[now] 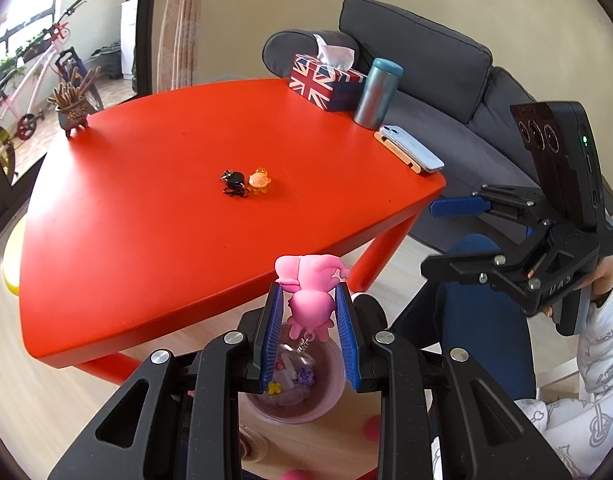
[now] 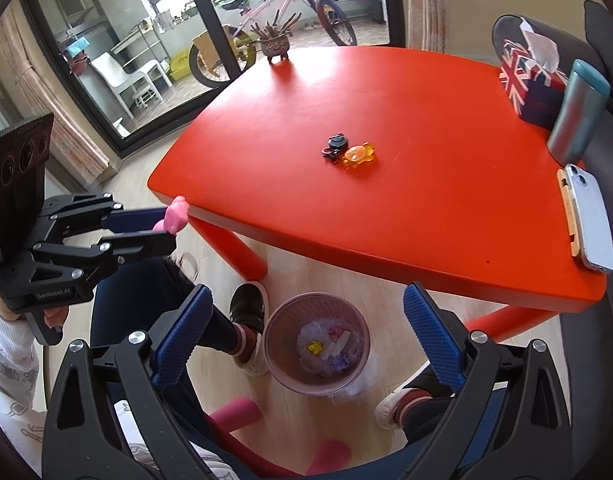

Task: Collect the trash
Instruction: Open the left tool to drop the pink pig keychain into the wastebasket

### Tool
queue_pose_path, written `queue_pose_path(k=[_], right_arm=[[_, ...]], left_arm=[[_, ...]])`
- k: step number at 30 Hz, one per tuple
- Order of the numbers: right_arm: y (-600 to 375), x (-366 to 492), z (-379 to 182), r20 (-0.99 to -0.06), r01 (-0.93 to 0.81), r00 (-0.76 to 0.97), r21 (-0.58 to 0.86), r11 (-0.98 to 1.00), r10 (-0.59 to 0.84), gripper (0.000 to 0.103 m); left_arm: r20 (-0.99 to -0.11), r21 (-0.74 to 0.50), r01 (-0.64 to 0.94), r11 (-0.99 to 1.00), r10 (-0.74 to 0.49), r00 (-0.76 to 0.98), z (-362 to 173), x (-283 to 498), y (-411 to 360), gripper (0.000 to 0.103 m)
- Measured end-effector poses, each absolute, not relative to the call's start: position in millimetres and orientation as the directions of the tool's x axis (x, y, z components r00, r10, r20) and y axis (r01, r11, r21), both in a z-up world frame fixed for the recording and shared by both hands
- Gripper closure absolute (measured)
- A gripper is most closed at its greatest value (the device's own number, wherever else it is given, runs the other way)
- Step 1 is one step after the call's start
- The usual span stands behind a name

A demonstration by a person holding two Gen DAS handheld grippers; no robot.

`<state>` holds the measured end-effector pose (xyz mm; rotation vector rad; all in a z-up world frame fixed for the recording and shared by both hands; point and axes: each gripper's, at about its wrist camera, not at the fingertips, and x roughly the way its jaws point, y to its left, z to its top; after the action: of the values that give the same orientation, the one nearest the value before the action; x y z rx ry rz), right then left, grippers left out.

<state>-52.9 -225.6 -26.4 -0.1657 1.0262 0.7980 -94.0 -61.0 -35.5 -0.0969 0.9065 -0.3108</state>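
Note:
My left gripper [image 1: 310,292] is shut on a pink toy figure [image 1: 311,303] with a key ring, held over a small pink bin [image 1: 330,396]. In the right wrist view the same left gripper [image 2: 168,226] grips the pink figure [image 2: 176,214] beside the table corner. My right gripper [image 2: 309,296] stands open and empty above the bin [image 2: 275,334], which holds several small scraps; it also shows as the right gripper [image 1: 442,236] at the right of the left wrist view. A black key fob [image 2: 336,144] and an orange trinket [image 2: 358,156] lie mid-table.
The red table [image 2: 386,220] carries a flag-print tissue box [image 1: 326,82], a teal tumbler [image 1: 376,94], a phone on a wooden stand [image 1: 410,148] and a small plant pot [image 1: 72,108]. A grey sofa [image 1: 426,52] stands behind. The person's slippered feet [image 2: 248,316] flank the bin.

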Motion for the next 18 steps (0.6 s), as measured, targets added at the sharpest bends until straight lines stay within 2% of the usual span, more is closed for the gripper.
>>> queue_pose_path(k=[18], right_arm=[[-242, -50, -19, -0.8, -0.638, 0.298, 0.24, 0.732, 0.522, 0.008]], left_arm=[[-0.778, -0.223, 0.267, 0.937, -0.337, 0.531, -45, -97, -83, 0.077]])
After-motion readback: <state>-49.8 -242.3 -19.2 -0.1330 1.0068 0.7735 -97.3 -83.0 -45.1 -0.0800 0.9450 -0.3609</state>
